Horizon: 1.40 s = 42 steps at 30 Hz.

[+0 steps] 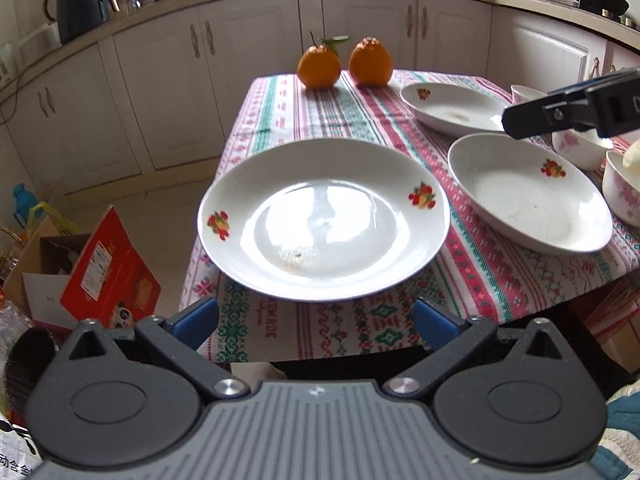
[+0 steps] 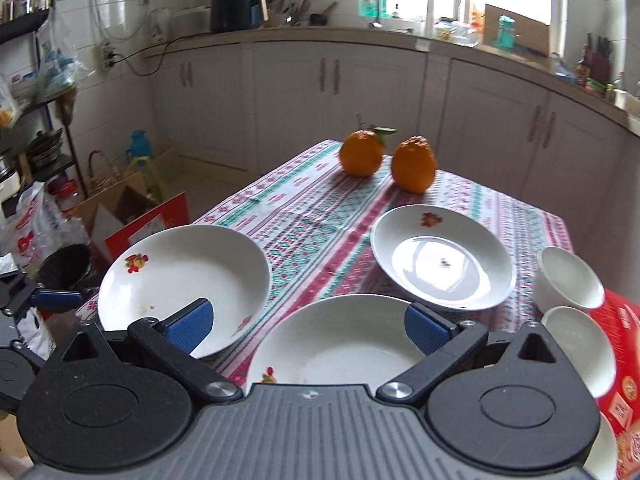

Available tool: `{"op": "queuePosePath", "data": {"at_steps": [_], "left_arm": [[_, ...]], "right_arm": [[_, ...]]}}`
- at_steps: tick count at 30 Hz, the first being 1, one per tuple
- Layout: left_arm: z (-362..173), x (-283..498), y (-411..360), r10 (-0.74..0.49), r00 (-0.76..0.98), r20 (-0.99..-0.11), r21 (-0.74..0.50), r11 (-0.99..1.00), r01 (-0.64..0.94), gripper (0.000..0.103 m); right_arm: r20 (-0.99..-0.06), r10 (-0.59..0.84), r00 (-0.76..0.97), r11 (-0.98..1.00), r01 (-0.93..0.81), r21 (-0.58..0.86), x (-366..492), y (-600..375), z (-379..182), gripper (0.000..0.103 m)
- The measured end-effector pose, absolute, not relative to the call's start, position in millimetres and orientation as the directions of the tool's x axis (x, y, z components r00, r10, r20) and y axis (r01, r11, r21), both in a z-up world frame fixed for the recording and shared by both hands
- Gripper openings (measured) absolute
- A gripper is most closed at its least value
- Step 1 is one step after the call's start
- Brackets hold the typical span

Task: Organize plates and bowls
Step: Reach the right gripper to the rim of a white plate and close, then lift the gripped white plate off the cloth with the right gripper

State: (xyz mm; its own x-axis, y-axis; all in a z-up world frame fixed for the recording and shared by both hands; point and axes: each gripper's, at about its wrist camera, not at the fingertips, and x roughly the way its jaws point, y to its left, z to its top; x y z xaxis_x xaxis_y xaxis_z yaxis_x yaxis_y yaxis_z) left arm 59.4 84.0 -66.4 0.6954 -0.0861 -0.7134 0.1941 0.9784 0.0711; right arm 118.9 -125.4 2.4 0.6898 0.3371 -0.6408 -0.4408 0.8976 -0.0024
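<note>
Three white plates with fruit prints lie on the patterned tablecloth (image 1: 320,120). The nearest plate (image 1: 324,220) juts over the table's front-left edge, just beyond my left gripper (image 1: 316,320), which is open and holds nothing. In the right wrist view this plate (image 2: 184,276) is on the left. My right gripper (image 2: 308,326) is open above the near rim of the second plate (image 2: 340,344), empty. The third plate (image 2: 440,256) lies farther back. Small white bowls (image 2: 568,280) stand at the right. From the left wrist view, the right gripper (image 1: 520,122) reaches in over the second plate (image 1: 528,196).
Two oranges (image 1: 318,66) (image 1: 370,62) stand at the table's far end. Pink-flowered bowls (image 1: 580,148) crowd the right edge. A red box (image 1: 108,268) and cartons sit on the floor at the left. Another red box (image 2: 624,360) lies beside the bowls. Cabinets line the far walls.
</note>
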Motion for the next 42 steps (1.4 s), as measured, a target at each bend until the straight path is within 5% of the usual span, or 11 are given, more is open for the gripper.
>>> {"op": "queuePosePath", "data": {"at_steps": [23,42], "left_arm": [[-79.9,92.9,101.5,-0.174,0.643,-0.746,0.004,0.964,0.266,0.103],[-85.7,84.1,105.5,-0.229,0.701,-0.675,0.0,0.95,0.311,0.103]], "right_arm": [[-0.746,0.512,0.426,0.748,-0.648,0.144,224.6,-64.5,-31.8,0.103],[-0.773,0.601,0.202,0.65,-0.687,0.325,267.9,-36.9,-70.4,0.103]]}}
